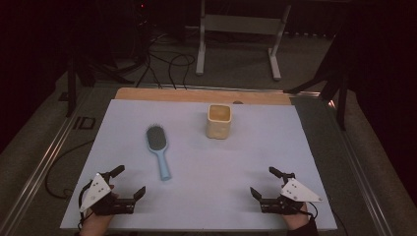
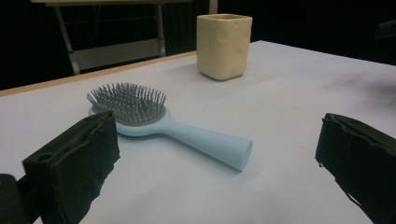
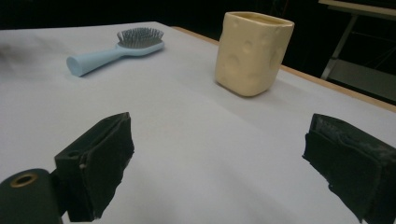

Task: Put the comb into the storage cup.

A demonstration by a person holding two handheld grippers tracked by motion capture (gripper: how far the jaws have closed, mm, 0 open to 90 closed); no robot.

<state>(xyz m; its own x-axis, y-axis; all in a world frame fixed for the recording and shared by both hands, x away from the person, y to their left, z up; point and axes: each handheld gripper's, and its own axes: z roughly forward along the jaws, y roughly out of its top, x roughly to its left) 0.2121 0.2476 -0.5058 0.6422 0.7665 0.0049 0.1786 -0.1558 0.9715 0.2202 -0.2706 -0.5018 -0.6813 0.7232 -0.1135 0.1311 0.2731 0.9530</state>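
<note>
Both tools, left tool [image 1: 129, 182] and right tool [image 1: 263, 182], sit released near the front edge of the counter [image 1: 295, 147], nothing between the jaws. Looks like pre-grab. Hairbrush [image 1: 158, 149] lies flat nearer the left one, bristles up, cream cup [image 1: 219, 121] upright beyond. Next: reach forward and close on the handle.

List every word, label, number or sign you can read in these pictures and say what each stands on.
None can be read.
The light blue hairbrush shows no print.
The cream cup shows dimples, no lettering.
A white mark on the dark floor strip left of the table is too blurred to read.
</note>
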